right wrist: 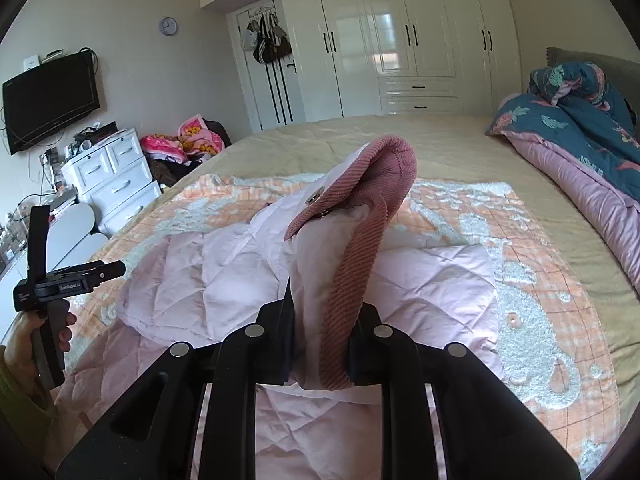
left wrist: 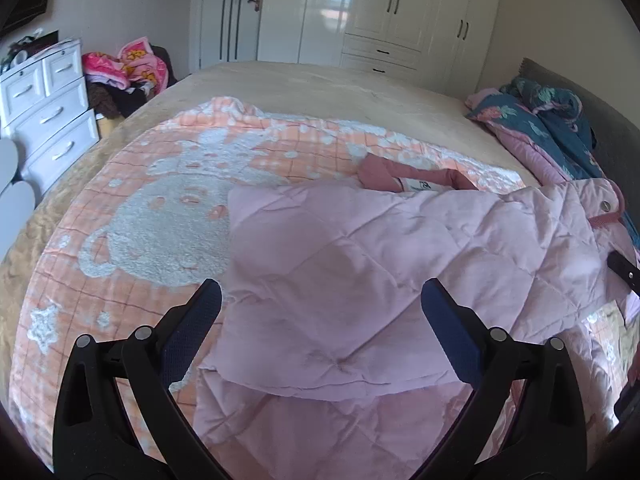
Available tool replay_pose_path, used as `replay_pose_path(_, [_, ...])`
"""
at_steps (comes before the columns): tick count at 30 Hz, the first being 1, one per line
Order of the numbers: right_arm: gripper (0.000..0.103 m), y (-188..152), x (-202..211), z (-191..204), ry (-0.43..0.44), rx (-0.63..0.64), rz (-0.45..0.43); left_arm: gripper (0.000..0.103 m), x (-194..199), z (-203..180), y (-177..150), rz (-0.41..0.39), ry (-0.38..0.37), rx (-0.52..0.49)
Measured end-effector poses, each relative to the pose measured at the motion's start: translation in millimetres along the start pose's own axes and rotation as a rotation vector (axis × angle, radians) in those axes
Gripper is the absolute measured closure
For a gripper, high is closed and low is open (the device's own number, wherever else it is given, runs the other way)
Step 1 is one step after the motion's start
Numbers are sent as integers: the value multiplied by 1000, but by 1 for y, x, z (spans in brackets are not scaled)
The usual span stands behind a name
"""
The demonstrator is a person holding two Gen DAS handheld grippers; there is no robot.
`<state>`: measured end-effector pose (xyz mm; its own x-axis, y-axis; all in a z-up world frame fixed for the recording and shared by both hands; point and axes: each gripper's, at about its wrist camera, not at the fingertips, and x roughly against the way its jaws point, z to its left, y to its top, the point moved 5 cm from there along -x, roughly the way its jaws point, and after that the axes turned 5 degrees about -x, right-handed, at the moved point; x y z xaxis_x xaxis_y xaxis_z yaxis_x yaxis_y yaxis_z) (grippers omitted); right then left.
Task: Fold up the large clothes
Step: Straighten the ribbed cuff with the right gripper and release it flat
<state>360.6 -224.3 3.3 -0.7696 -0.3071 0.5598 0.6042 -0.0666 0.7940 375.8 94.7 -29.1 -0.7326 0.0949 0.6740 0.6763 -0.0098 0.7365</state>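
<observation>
bed (right wrist: 460, 148): tan cover, filling both views; it carries everything below.
blanket (left wrist: 160, 216): peach and white, spread flat on the bed under the jacket, showing past it toward 9 and 12 o'clock in the left wrist view.
jacket (left wrist: 360, 280): pale pink, quilted, lying on the blanket. In the left wrist view its bulk runs from 6 o'clock out toward 3 o'clock, so its long axis goes roughly left to right across that view. A folded panel lies on top near the middle.
collar (right wrist: 372, 184): darker pink corduroy, lifted clear of the bed and arching up toward 12 o'clock in the right wrist view, with a snap on its edge.
right hand-held gripper (right wrist: 320, 344): clamped on the jacket's collar edge; pale lining and the corduroy band are pinched between the two fingers. The cloth hangs from it back down to the bed.
left hand-held gripper (left wrist: 320, 304): fingers well apart, nothing between the pads, poised just above the jacket's folded panel. In the right wrist view it sits at 9 o'clock, held by a hand (right wrist: 24, 344).
key relation: the right one holds the collar end, the left one is nearer the free far end. My judgement is that the fold carries the raised collar along the long axis toward the left one's side.
risk: the puffy quilting may slump as it comes over.
</observation>
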Motion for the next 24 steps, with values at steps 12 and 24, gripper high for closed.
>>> replay_pose_path(12, [85, -26, -31, -24, -45, -76, 98, 12, -11, -33, -12, 33, -65, -77])
replay_pose_path(24, [71, -37, -42, -30, -110, -79, 153, 24, -38, -33, -33, 136, -111, -31])
